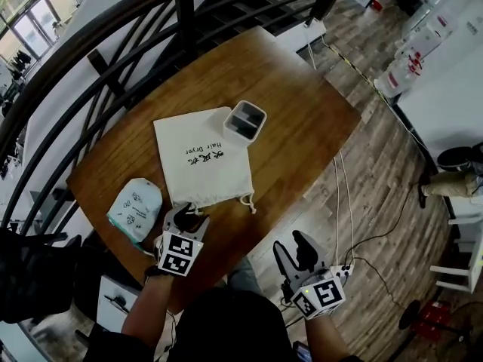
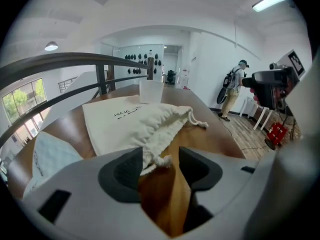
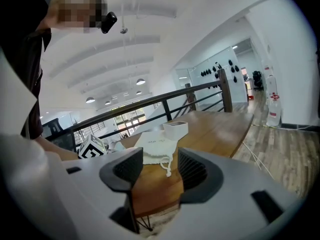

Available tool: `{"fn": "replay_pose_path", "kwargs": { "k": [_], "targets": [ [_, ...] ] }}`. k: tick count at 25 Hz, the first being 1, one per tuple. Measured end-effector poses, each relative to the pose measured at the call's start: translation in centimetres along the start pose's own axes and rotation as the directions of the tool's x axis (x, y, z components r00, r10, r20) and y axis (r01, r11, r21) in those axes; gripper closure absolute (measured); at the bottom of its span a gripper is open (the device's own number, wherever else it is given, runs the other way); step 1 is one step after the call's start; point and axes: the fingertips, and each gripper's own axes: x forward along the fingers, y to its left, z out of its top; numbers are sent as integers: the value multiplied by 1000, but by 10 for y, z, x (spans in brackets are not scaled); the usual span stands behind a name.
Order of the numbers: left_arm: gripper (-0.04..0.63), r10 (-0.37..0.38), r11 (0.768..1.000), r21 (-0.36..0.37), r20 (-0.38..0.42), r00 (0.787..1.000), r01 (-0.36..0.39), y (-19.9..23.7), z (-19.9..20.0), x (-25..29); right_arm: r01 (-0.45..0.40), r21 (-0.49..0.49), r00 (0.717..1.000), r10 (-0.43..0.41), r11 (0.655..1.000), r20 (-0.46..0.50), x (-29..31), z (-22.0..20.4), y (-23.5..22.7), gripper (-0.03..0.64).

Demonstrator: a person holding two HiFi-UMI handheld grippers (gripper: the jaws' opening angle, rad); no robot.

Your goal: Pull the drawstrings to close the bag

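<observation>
Bag of cream cloth, lying flat, black print, mouth puckered

Near corner of bag mouth slips behind left gripper left jaw pad; can't tell if drawstring end touches it. Blue pouch left of jaws cut off by gripper body. White box far ahead, washed out.
</observation>
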Motion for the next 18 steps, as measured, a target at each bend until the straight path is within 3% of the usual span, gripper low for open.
{"fn": "replay_pose_path", "kwargs": {
  "k": [8,13,18],
  "targets": [
    [377,32,999,-1,-61,998,-32,1,-8,7,-55,1,998,55,998,-30,27,-1,-8,408],
    [467,66,998,-4,-59,996,-66,9,-9,5,-84,11,995,84,996,-51,44,-3,-11,413],
    [508,66,997,-28,-55,996,-68,14,-8,3,-100,-10,987,98,995,-128,68,-24,-15,414]
  ]
}}
